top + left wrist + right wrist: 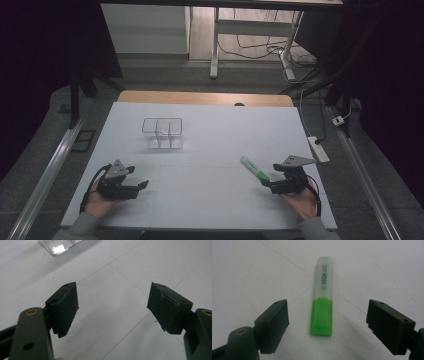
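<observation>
A green highlighter [254, 168] lies flat on the white table, its green cap toward me and its pale barrel pointing away. In the right gripper view the highlighter [323, 297] lies just ahead of my right gripper [327, 322], whose black jaws stand wide apart on either side of the cap end without touching it. My right gripper [266, 182] rests near the table's front right. At the front left my left gripper [144, 184] is open over bare table; my left gripper [112, 305] holds nothing between its jaws.
A clear plastic organiser box [162, 133] with compartments stands left of centre toward the back; a corner of the box [60, 246] shows in the left gripper view. The white table [210, 125] ends in a wooden strip at the back. A power strip [318, 148] lies off the right edge.
</observation>
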A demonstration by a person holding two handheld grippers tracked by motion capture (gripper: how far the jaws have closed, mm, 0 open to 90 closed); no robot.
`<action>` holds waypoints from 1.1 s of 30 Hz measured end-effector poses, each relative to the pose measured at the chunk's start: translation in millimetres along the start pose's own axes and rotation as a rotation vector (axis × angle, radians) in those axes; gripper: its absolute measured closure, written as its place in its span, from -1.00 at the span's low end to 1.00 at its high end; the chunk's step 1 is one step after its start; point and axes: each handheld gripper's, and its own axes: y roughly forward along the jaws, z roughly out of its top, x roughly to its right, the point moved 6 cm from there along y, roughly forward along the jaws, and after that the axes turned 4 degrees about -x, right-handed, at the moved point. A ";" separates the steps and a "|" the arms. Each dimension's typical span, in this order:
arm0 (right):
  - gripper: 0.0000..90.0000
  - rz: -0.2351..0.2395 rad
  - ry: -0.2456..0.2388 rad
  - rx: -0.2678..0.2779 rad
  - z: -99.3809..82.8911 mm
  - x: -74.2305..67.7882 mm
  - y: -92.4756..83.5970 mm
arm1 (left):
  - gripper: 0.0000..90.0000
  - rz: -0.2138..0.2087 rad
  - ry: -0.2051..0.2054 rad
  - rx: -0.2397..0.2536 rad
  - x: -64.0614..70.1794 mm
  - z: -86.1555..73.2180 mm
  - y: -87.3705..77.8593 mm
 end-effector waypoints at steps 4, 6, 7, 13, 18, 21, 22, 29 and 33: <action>-0.60 -0.001 -0.004 -0.001 0.0 -0.5 0.1 | -0.46 0.001 -0.004 -0.002 -0.7 -0.5 0.2; -0.59 -0.002 -0.003 0.007 0.4 -0.3 -0.8 | -0.46 0.001 -0.004 -0.001 -0.6 -0.2 0.1; -0.59 -0.002 -0.003 0.007 0.4 -0.3 -0.8 | -0.46 0.000 -0.005 0.000 -0.5 0.0 0.0; -0.58 0.000 0.001 0.008 0.4 -0.2 -1.3 | -0.46 0.002 -0.009 0.000 -1.2 0.7 0.6; -0.57 0.001 0.005 0.006 0.1 0.0 -0.5 | -0.45 0.005 -0.015 0.000 -3.3 1.8 1.4; -0.56 0.003 0.004 0.008 0.3 -0.1 -0.8 | -0.45 0.008 -0.024 -0.001 -5.1 2.0 1.8; -0.56 0.004 0.006 0.008 0.3 -0.2 -0.8 | -0.45 0.009 -0.027 -0.002 -5.6 2.1 2.0; -0.55 0.001 0.006 0.008 0.2 0.3 -0.9 | -0.45 0.009 -0.045 0.002 -10.0 5.8 3.9; -0.54 -0.007 0.003 0.011 0.8 0.5 -2.0 | -0.44 0.015 -0.070 0.009 -18.4 16.3 9.1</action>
